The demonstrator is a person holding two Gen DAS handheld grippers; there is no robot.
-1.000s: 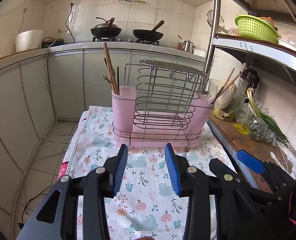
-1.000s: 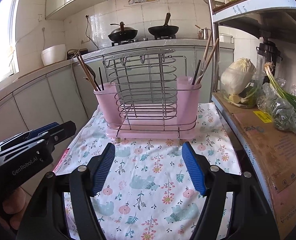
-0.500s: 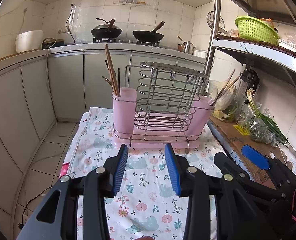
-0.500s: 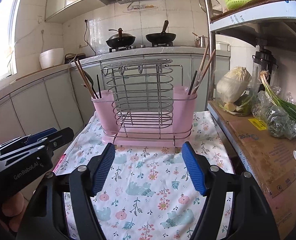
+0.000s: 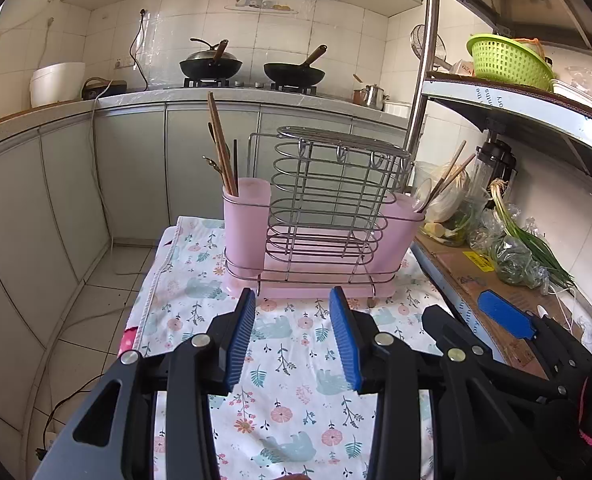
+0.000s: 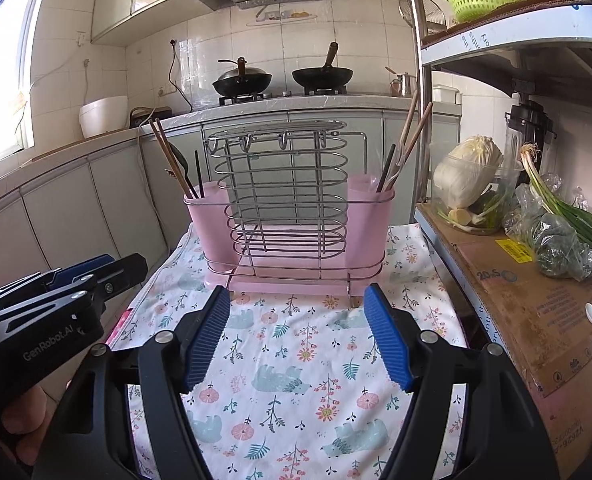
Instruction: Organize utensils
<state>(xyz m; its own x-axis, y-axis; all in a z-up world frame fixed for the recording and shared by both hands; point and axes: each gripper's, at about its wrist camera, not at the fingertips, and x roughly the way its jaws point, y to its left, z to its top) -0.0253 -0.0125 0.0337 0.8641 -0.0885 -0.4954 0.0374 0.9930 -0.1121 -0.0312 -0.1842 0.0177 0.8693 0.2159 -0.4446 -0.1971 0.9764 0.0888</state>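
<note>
Rack sits slightly farther off than second ago; both grippers barely shifted. Left gripper (image 5: 292, 338) apart, empty. Right gripper (image 6: 297, 338) apart, empty. Utensil rack (image 6: 290, 216) far on floral cloth (image 6: 292, 364). Left cup (image 6: 206, 216): chopsticks (image 6: 172, 160), dark spoon. Right cup (image 6: 369, 210): chopsticks. Risk: pulling leaning sticks sideways could tip rack or spill neighbours.

Left gripper (image 5: 292, 332) and right gripper (image 6: 297, 336) are held side by side, tilted slightly downward, blue-padded fingers (image 6: 385, 338) parted with nothing between them.
</note>
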